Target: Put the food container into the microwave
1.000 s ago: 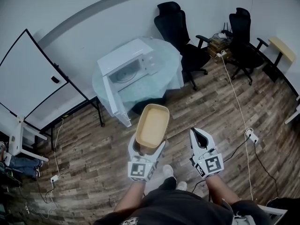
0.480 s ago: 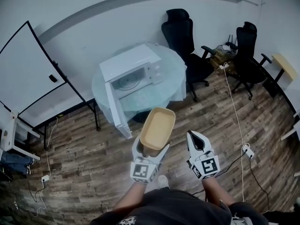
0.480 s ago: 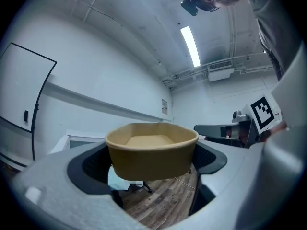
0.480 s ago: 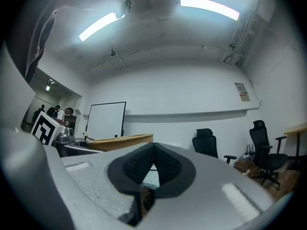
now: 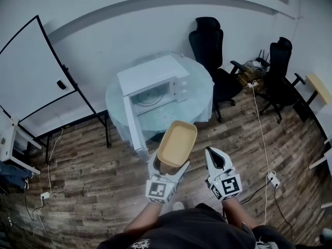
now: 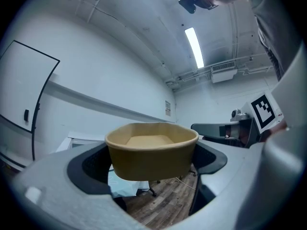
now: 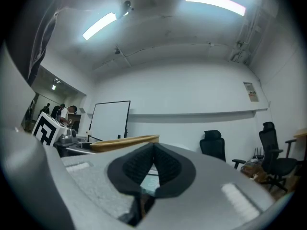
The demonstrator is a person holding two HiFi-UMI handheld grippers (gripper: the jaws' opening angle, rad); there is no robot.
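A tan, empty food container (image 5: 177, 143) is held in the air by my left gripper (image 5: 168, 164), whose jaws are shut on its base; in the left gripper view the container (image 6: 151, 150) fills the gap between the jaws. The white microwave (image 5: 154, 84) stands ahead on a round glass table (image 5: 202, 95), its door (image 5: 133, 125) swung open toward me and its glass turntable (image 5: 149, 98) showing inside. My right gripper (image 5: 216, 158) hangs beside the container on the right, shut and holding nothing. In the right gripper view the container's rim (image 7: 124, 142) shows at the left.
A whiteboard on a stand (image 5: 31, 74) is at the left. Two black office chairs (image 5: 213, 51) (image 5: 280, 66) stand right of the table. Cables and a power strip (image 5: 270, 177) lie on the wood floor at the right. A white desk corner (image 5: 10, 139) is at far left.
I have come closer to the table: the microwave and table sit lower and larger in the head view. The left gripper keeps the container, and both grippers stay side by side.
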